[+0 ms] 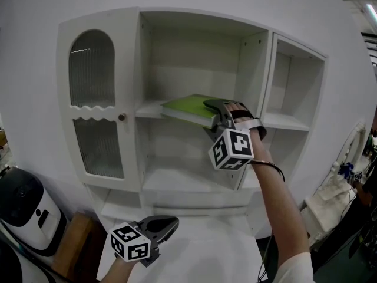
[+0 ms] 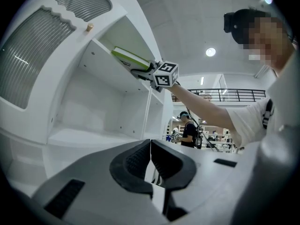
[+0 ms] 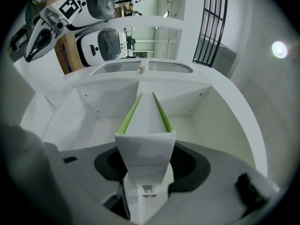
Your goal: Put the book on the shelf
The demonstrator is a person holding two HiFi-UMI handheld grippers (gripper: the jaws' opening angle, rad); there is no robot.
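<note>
Since the green book [image 1: 187, 108] lies flat on the middle shelf [image 1: 150, 109], near end overhanging, the right hand-held gripper [image 1: 212, 115] holds its jaws apart around that end, likely releasing it, while the left hand-held gripper [image 1: 169, 224] hangs low, jaws together, empty.

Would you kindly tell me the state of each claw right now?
Left claw: closed, empty.
Right claw: open, book between its jaws, not gripped.

Right tongs [image 1: 215, 118] raised, jaws apart; left tongs [image 1: 169, 224] low, closed.
</note>
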